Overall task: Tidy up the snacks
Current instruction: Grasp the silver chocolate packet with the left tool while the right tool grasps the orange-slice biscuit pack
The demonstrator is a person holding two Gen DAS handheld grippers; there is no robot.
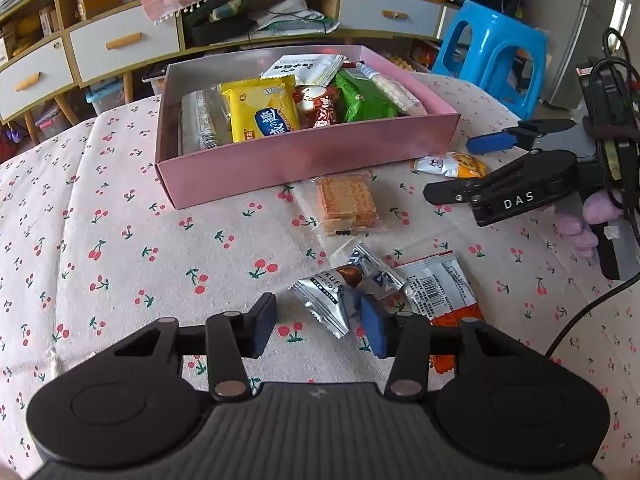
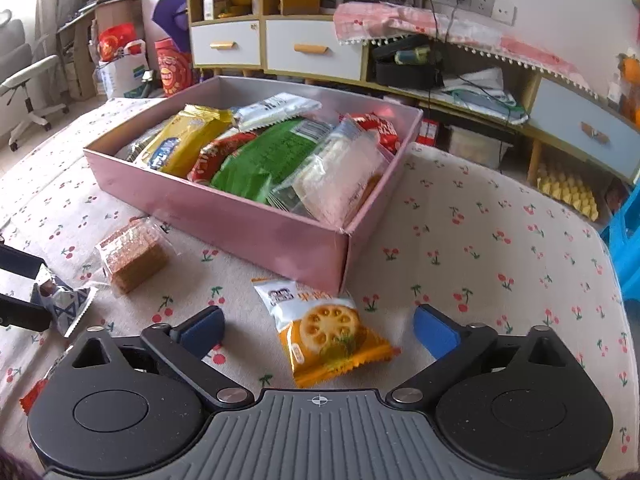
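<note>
Between the left tongs [image 1: 318, 322], half apart and clamped on nothing, lies a silver chocolate pack [image 1: 330, 300], with a wafer [image 1: 347, 204] at 12 o'clock. Right tongs [image 2: 320, 326] gape wide over an orange biscuit pack [image 2: 324, 330]; at 11 o'clock sits the pink box [image 2: 248, 216] of snacks on the surface [image 2: 500, 264].

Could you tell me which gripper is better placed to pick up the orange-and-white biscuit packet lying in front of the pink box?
Right. The right gripper is open with the orange-and-white biscuit packet between its fingers; the left gripper is at the silver chocolate wrapper.
</note>
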